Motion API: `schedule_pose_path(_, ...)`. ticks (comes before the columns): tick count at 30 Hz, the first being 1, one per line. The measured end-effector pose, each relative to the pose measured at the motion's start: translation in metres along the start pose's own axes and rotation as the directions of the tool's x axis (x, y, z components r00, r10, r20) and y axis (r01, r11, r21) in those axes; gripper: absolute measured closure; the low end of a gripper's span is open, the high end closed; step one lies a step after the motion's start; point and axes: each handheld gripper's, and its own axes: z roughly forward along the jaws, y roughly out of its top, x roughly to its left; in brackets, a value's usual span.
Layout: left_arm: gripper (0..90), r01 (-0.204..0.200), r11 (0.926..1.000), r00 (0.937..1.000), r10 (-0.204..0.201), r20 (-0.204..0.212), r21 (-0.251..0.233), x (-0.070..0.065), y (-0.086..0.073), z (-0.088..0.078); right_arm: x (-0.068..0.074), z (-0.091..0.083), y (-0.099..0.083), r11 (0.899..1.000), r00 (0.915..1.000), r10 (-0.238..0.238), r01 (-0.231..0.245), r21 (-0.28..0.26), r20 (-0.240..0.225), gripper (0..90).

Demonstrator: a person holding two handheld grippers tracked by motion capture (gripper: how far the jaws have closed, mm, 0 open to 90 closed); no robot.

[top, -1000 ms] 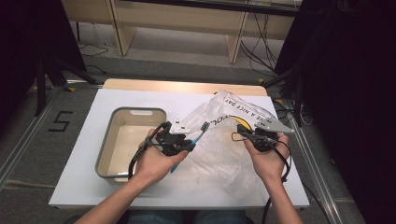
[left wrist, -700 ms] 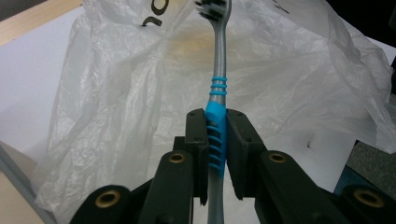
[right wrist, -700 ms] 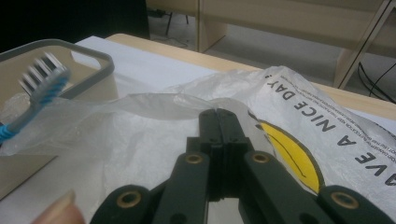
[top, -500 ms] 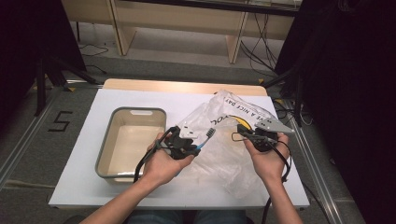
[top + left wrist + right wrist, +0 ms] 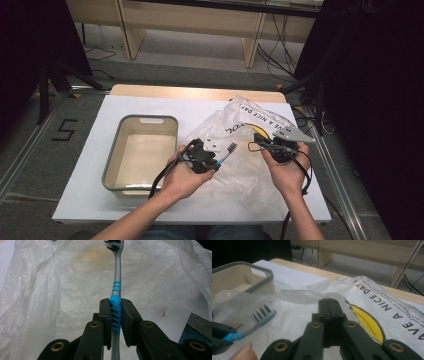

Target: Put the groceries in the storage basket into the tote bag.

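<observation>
A grey-rimmed beige tub (image 5: 141, 152) sits empty on the white worktop (image 5: 90, 200), left of centre. Wooden shelving legs (image 5: 125, 30) and black cables (image 5: 277, 55) stand behind it. A "5" (image 5: 64, 130) marks the floor.

The toothbrush (image 5: 116, 302) has a grey stem, a bright blue ribbed grip with three blue rings above it, and dark bristles at its head. It is clamped by that blue grip, head pointing right and slightly far, raised over the crumpled plastic bag (image 5: 240, 150). The bag is translucent white with black lettering and a yellow mark, lying right of the table's centre.
</observation>
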Motion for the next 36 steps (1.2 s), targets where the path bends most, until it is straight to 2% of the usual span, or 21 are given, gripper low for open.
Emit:
schedule_pose_path(13,79.3,-0.005,0.9992,0.9999,0.006,-0.012,0.039,-0.001,0.004,0.019,0.000,-0.001,0.001,1.000,1.0000,0.000,0.000,-0.002,0.000,90.0)
schedule_pose_path(36,79.2,0.000,0.9992,0.9991,0.002,-0.041,0.039,0.000,0.024,0.044,0.002,0.000,0.001,1.000,0.9999,-0.006,0.006,-0.002,-0.012,90.0)
